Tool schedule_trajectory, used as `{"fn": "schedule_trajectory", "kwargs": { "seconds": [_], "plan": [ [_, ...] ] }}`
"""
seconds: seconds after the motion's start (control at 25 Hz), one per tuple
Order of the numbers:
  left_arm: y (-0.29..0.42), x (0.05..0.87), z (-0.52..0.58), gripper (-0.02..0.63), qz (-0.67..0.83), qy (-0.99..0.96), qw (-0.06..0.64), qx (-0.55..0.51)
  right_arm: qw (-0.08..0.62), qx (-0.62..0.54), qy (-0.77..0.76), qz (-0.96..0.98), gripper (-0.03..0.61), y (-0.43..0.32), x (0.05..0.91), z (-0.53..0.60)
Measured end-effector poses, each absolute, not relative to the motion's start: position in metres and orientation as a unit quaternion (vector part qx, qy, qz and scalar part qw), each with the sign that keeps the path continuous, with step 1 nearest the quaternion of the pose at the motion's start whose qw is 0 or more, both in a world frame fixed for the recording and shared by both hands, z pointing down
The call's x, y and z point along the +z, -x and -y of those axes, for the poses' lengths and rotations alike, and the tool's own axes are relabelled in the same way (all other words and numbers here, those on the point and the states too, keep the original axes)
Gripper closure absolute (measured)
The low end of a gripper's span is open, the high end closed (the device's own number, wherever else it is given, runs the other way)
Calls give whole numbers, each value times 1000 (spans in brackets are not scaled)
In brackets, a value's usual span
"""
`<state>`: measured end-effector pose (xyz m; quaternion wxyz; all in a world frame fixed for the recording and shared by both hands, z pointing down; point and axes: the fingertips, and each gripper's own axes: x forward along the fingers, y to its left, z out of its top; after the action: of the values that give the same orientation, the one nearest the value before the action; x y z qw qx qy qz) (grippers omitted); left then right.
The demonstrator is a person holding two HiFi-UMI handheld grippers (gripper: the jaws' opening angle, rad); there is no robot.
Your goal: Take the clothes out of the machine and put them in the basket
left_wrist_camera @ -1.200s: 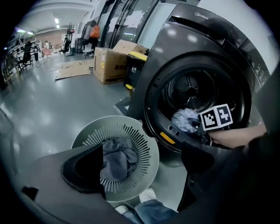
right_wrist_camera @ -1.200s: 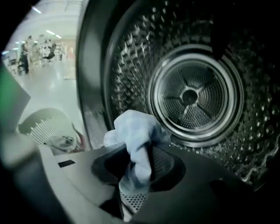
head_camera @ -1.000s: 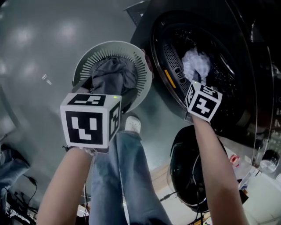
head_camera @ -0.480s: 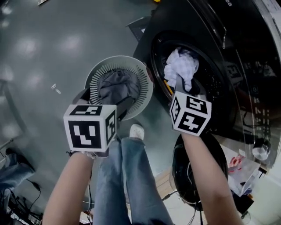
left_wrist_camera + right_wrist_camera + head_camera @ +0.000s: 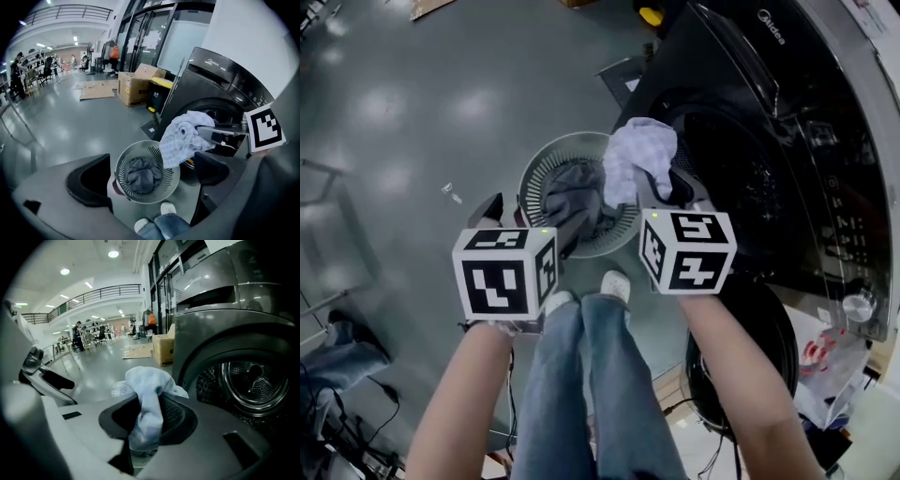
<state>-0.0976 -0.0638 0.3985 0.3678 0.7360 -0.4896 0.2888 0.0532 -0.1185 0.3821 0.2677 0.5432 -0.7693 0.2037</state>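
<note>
The pale cloth hangs pinched between the jaws of the right tool, in the air at the basket rim nearest the machine. The basket stands on the floor just beside the machine's open drum and holds a dark garment. The left tool is spread and empty, above the basket.

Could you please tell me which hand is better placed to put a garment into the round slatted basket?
Right. The right tool grips a pale crumpled cloth, which appears to hang just above the rim of the round white slatted plastic basket. The left tool is open and empty.
</note>
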Motion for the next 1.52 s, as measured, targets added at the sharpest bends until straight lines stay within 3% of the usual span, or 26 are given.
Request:
{"fn": "schedule_trajectory", "kwargs": {
  "seconds": [0.32,0.36,0.4,0.44,0.48,0.92,1.52],
  "plan": [
    [131,408,43,51,500,-722,380,291,304,282,-477,775,451,-8,430,101],
    [134,411,41,51,501,-720,382,290,315,285,-472,773,389,-5,442,98],
    [137,414,40,51,502,-718,385,290,327,289,-465,771,243,-3,455,95],
    [139,416,38,51,503,-716,387,289,338,293,-457,769,163,-1,467,91],
    [141,418,36,51,503,-715,389,289,348,296,-451,766,143,0,476,88],
    [144,387,15,51,503,-716,383,296,374,309,-445,752,141,-7,438,57],
    [140,234,7,51,511,-738,346,271,353,315,-462,750,143,-20,276,15]
  ]
}}
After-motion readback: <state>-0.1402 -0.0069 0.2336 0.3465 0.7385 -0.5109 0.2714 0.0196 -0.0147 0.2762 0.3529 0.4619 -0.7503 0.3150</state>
